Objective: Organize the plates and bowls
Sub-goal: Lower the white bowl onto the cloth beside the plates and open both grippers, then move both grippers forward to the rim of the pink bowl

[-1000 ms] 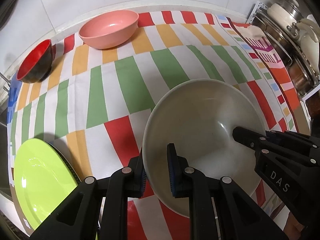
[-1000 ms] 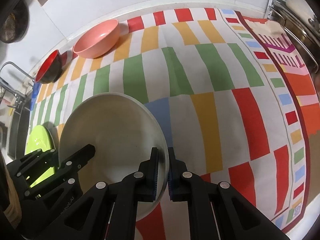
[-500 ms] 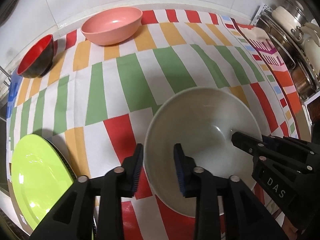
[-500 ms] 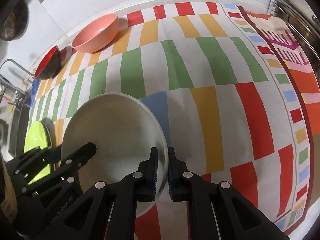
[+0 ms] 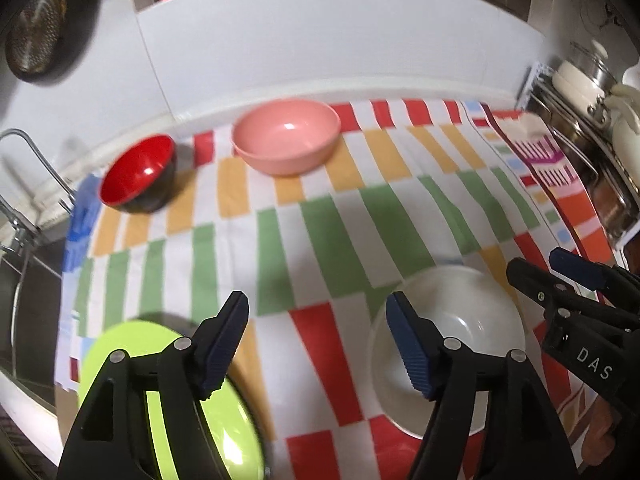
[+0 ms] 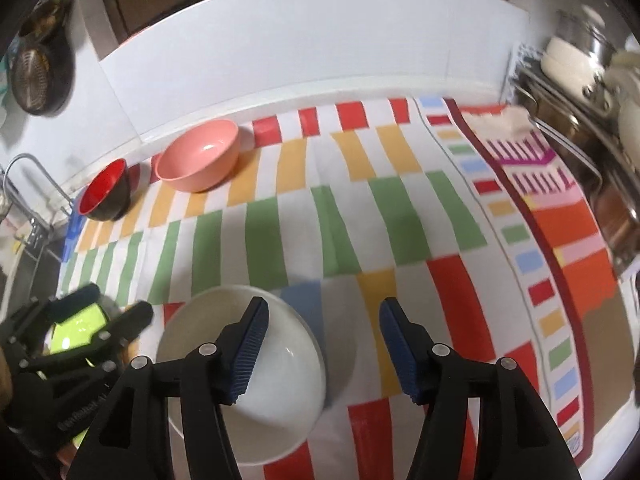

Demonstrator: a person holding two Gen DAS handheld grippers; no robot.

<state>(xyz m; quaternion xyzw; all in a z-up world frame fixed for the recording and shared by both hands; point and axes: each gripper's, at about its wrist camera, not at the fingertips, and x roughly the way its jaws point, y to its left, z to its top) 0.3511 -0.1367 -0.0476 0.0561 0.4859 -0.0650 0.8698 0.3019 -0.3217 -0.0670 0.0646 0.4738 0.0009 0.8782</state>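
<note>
Both my left gripper (image 5: 316, 342) and right gripper (image 6: 322, 350) are opening, empty, above the white bowl (image 6: 240, 380); a low swing could knock its rim.

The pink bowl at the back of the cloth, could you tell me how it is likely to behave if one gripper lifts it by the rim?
The pink bowl looks like matte plastic, so probably light and stiff. Its glossy inner highlight suggests smooth walls that may slip. Lifted by one side, its deep rounded shape could tilt.
</note>
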